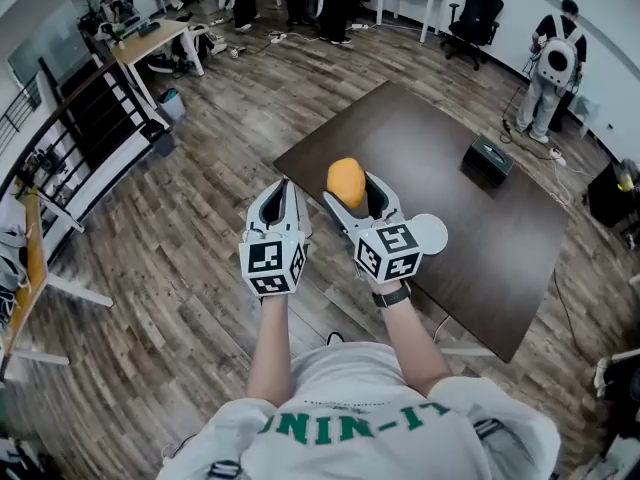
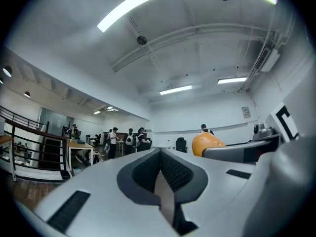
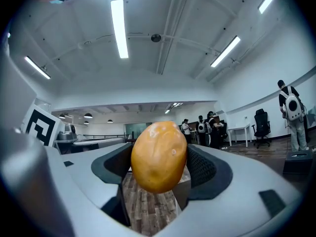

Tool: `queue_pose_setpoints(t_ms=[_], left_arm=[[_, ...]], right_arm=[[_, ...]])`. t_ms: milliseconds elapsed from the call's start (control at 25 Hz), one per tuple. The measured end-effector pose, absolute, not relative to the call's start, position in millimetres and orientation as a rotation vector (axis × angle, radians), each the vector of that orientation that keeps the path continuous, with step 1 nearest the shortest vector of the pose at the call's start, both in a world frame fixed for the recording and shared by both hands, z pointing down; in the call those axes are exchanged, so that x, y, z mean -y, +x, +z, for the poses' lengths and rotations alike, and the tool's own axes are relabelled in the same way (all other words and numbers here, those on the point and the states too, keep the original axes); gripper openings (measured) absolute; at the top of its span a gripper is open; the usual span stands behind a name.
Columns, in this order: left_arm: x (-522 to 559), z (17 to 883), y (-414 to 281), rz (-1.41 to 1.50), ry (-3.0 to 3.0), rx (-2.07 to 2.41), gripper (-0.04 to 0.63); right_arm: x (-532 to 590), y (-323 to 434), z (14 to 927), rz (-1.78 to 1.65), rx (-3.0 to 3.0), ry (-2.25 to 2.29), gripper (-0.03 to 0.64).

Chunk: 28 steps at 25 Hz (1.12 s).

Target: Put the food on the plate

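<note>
Beside a dark worktop [image 1: 440, 158] on wood floor [image 1: 190, 228], right hand-held gripper [image 1: 352, 190] is clamping food [image 1: 346, 180]; left hand-held gripper [image 1: 285, 188] is sitting closed, empty.

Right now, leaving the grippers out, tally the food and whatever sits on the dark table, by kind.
Orange food: 1
White plate: 1
Black box: 1
Total: 3

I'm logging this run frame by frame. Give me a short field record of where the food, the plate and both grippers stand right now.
food: orange-yellow, oval
right gripper: shut on the food
left gripper: shut, empty
plate: white, on the dark table, partly hidden behind the right gripper
other: dark box farther along the table
status: food not yet on the plate
</note>
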<state>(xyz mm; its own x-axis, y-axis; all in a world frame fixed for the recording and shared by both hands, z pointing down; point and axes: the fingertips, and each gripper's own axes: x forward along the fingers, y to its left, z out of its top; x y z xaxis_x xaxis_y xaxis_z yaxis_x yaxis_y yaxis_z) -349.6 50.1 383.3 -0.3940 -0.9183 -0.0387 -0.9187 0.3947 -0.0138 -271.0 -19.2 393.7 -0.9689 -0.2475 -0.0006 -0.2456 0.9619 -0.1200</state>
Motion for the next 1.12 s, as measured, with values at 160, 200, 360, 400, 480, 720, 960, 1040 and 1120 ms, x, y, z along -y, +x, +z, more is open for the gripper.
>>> queue_pose_setpoints(t_ms=[160, 200, 360, 400, 480, 720, 960, 1040, 1120], left_arm=[[-24.8, 398.2, -362.1, 0.039, -1.802, -2.584, 0.012], [-19.6, 401.9, -361.7, 0.045, -1.829, -2.578, 0.012], [-1.0, 419.8, -358.5, 0.046, -1.929, -2.551, 0.011], [4.1, 424.6, -358.6, 0.044, -1.951, -2.548, 0.011], [16.8, 432.8, -359.2, 0.037, -1.988, -2.54, 0.011], [75.1, 441.3, -350.5, 0.028, -2.098, -2.461, 0.011], [150.1, 437.3, -319.2, -0.005, -2.221, -2.326, 0.011], [174.1, 436.1, -307.4, -0.004, -2.26, -2.28, 0.011], [199.5, 436.9, -293.5, -0.007, -2.309, -2.226, 0.011]], right_arm=[[43.5, -283.2, 400.6, -0.207, -3.111, -0.473, 0.354], [49.3, -282.2, 401.5, -0.208, -3.111, -0.501, 0.354], [72.5, -274.5, 411.0, -0.237, -3.094, -0.618, 0.354], [78.1, -272.4, 415.7, -0.248, -3.093, -0.644, 0.354], [90.2, -268.7, 425.3, -0.269, -3.095, -0.687, 0.354], [134.2, -254.0, 437.3, -0.287, -3.075, -0.797, 0.354], [196.1, -222.0, 435.1, -0.297, -3.01, -0.934, 0.354], [215.5, -208.3, 437.1, -0.301, -2.992, -0.987, 0.354], [235.1, -192.2, 439.1, -0.305, -2.964, -1.052, 0.354]])
